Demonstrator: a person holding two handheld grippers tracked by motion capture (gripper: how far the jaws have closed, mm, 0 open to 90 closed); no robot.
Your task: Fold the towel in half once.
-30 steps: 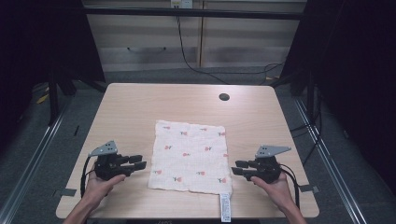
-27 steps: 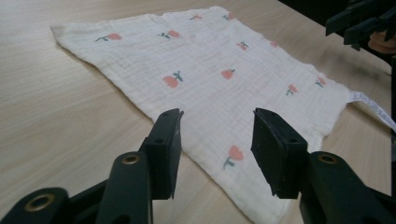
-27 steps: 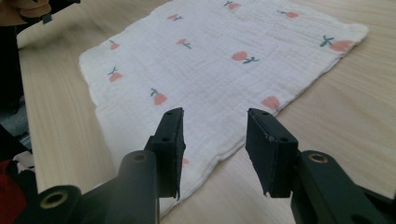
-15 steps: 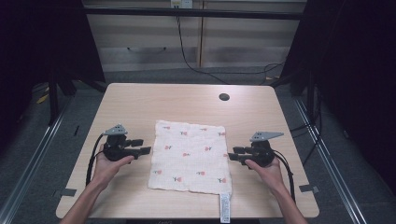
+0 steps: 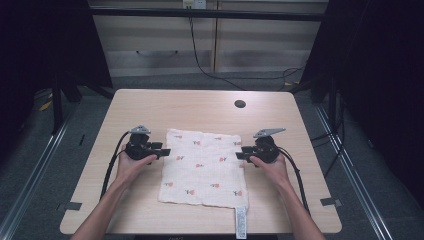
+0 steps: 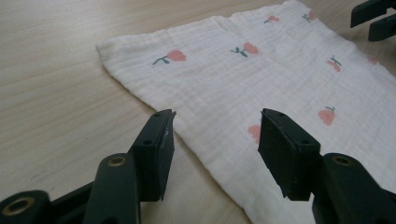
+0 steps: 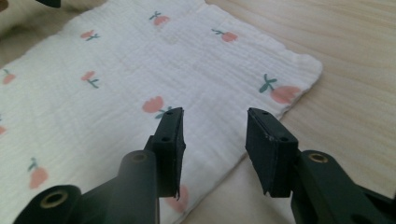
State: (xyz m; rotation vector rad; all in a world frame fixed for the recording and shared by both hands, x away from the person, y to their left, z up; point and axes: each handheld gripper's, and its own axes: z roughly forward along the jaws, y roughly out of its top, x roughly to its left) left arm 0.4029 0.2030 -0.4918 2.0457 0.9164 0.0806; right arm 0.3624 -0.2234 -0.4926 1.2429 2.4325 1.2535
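On the pale wooden table (image 5: 150, 107), the left gripper (image 5: 163, 150) sits low at the cloth's left edge, its jaws apart after just opening and easing back a little, nothing pinched; the hem lies beneath the gap. The white cloth (image 5: 202, 167) with small pink flowers lies flat in the middle of the table, a label (image 5: 241, 222) trailing off its near edge. At its right edge the right gripper (image 5: 240, 152) has just been opening; its jaws straddle the hem, gripping nothing.
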